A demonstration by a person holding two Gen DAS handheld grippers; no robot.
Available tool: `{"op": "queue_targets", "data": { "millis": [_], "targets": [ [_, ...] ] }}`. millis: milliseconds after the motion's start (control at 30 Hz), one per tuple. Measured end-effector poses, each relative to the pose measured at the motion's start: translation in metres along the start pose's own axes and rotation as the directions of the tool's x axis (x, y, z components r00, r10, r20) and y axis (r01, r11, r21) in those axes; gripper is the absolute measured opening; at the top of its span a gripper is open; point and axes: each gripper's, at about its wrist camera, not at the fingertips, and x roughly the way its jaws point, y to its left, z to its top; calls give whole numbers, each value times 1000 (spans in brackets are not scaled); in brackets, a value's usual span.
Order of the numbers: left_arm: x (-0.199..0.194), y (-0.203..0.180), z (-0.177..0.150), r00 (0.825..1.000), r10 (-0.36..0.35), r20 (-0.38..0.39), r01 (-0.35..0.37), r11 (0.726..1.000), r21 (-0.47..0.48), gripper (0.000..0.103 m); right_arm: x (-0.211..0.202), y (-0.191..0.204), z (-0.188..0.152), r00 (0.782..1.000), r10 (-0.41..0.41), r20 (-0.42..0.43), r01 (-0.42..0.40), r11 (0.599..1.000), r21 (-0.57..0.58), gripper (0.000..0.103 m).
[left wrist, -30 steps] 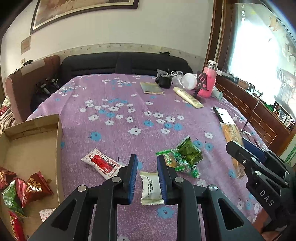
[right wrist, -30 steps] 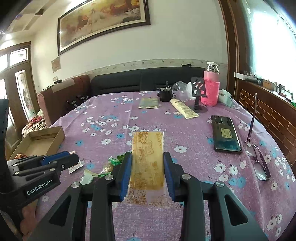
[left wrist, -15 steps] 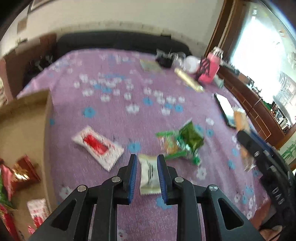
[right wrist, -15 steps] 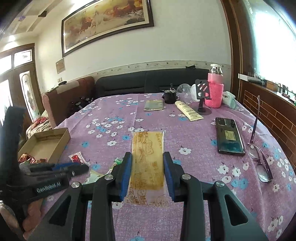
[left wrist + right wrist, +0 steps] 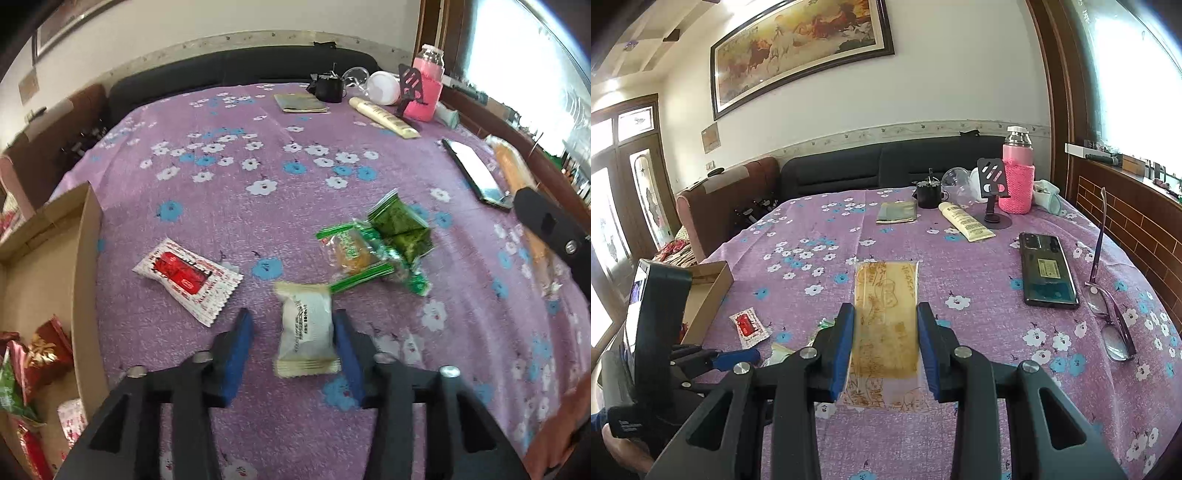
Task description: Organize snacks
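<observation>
A white snack packet lies flat on the purple flowered tablecloth between the fingers of my left gripper. Its jaws are opening; the left pad stands clear of the packet and the right pad is at its edge. A red-and-white packet lies to the left, and green packets with an orange-filled one lie beyond. My right gripper is shut on a long golden packet. A cardboard box at the left table edge holds several red and green snacks.
On the right side lie a phone and glasses. At the back stand a pink bottle, a phone stand, a black cup, a cream tube and a booklet. A sofa lies behind the table.
My left gripper sank toward the table and tipped downward, and its jaws spread apart around the white packet. The right gripper kept still with the golden packet in it.
</observation>
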Motion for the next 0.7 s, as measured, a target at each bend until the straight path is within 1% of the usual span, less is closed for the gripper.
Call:
{"op": "queue_targets", "data": {
  "millis": [33, 100, 167, 233, 367, 500, 633, 700],
  "targets": [
    [0, -2, -1, 1000, 14, 7, -14, 1000, 11, 34, 0, 0, 0, 1000, 1, 0, -1, 1000, 0, 33],
    [0, -4, -1, 1000, 13, 10, -14, 1000, 20, 28, 1, 1, 0, 1000, 0, 0, 0, 1000, -3, 33],
    [-1, -4, -1, 1000, 19, 15, -19, 1000, 21, 24, 1, 1, 0, 1000, 1, -1, -1, 1000, -2, 33],
    [-3, -2, 0, 1000, 9, 22, -9, 1000, 11, 21, 0, 1, 0, 1000, -1, 1, 1, 1000, -2, 33],
    [-11, 1, 2, 998, -6, 55, 7, 1000, -11, 21, 0, 1, 0, 1000, 0, 3, 0, 1000, -5, 33],
    [-21, 3, 3, 994, 1, 110, 1, 1000, -21, 20, 0, 3, 0, 1000, 2, 1, -2, 1000, -13, 33],
    [-32, 0, 3, 983, 35, 182, -33, 999, -12, 20, 0, 5, 0, 1000, 3, 4, -3, 1000, -24, 33],
    [-35, -2, 2, 978, 44, 205, -44, 999, -4, 20, -1, 5, 0, 1000, 3, 4, -3, 1000, -28, 33]
  ]
}}
